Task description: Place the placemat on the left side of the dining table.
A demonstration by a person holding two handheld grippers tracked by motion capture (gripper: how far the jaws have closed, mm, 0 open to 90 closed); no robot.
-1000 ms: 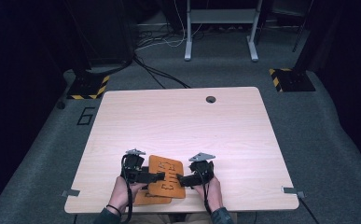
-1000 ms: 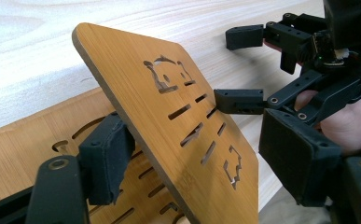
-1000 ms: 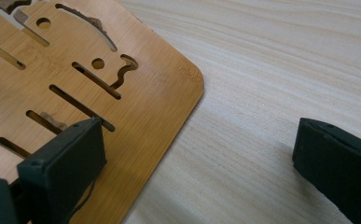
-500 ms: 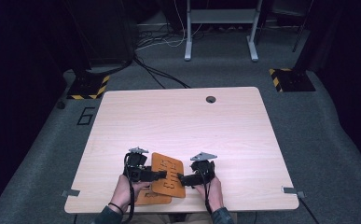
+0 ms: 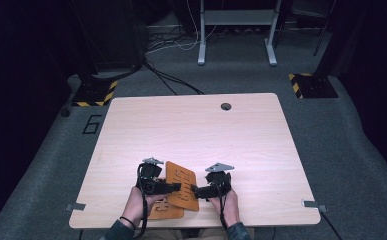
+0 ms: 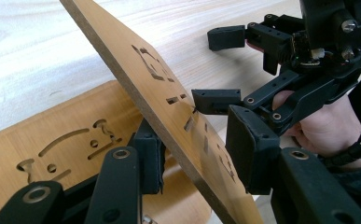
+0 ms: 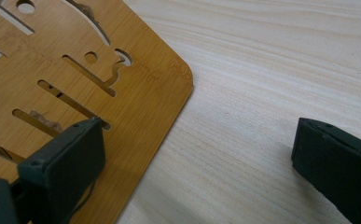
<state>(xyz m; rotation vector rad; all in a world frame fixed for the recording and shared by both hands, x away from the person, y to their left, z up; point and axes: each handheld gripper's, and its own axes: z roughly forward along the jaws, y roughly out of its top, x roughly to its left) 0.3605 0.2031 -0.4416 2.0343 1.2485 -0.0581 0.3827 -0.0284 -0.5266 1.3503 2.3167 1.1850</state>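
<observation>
Two thin bamboo-coloured boards with laser-cut slots and curved cut-outs sit at the near edge of the counter (image 5: 191, 125), between the person's two hands. The upper board (image 5: 182, 186) is tilted up on edge, its rounded corners and pale raw edge plain in the left gripper view; its face shows fine straight grain and short rectangular slits. The lower board (image 5: 166, 210) lies flat on the counter beneath and to the near left of it, cut with arcs, small round holes and hooked slots.

The left gripper (image 5: 173, 187) has the upper board between its black, blocky jaws; they have just been closing, one pad lying against the underside, the other just off the top face, so the grip is not yet shown as firm. The right gripper (image 5: 196, 190) stands open wide: in its own view one matte jaw hovers over the board's corner, the other well apart over bare counter, holding nothing.

The counter is pale, light-grained wood laminate with rounded corners and a dark round cable hole (image 5: 225, 106) near its far edge. Around it lies grey carpet (image 5: 356, 150); beyond are a grey metal frame (image 5: 236, 30), black cables (image 5: 171, 80), and yellow-and-black striped floor plates (image 5: 311, 85) in a dark room.
</observation>
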